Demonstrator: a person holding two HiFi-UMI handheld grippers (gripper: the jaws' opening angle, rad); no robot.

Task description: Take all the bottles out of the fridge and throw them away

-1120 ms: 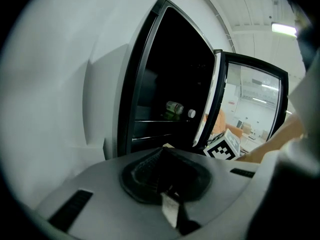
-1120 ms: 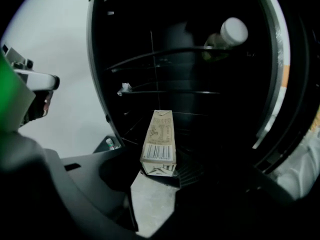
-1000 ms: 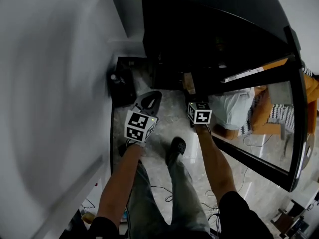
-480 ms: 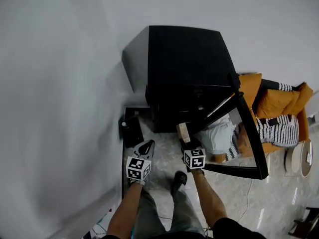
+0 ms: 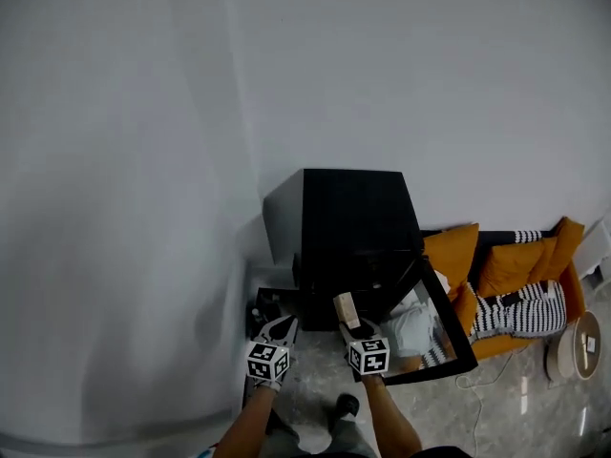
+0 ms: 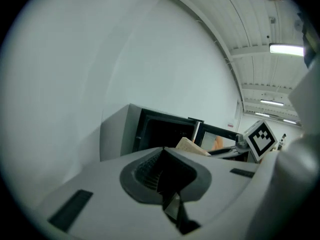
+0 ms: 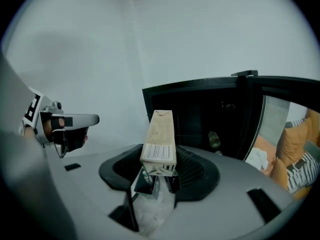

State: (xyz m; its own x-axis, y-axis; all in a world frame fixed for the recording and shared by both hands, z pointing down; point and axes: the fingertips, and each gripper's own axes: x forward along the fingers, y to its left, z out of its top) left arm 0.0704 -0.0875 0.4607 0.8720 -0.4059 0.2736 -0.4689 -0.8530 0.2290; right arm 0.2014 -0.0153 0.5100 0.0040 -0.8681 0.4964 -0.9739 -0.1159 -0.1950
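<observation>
A small black fridge (image 5: 353, 227) stands against the white wall with its glass door (image 5: 434, 337) swung open to the right. My right gripper (image 5: 349, 321) is shut on a tan carton (image 7: 160, 136) with a barcode, held upright in front of the fridge opening. Inside the dark fridge one bottle (image 7: 213, 139) shows on a shelf. My left gripper (image 5: 280, 330) hangs to the left of the carton, shut, with nothing between its jaws (image 6: 162, 176). The carton (image 6: 191, 146) also shows in the left gripper view, just past my jaws.
A black bin (image 5: 263, 308) sits on the floor left of the fridge, by the wall. An orange sofa (image 5: 516, 275) with striped cushions lies right of the open door. A small round table (image 5: 578, 337) is at the far right.
The head view has pulled up and back, so the fridge and both grippers look smaller and lower in the frame. The carton stays in the right gripper; the left stays shut.
</observation>
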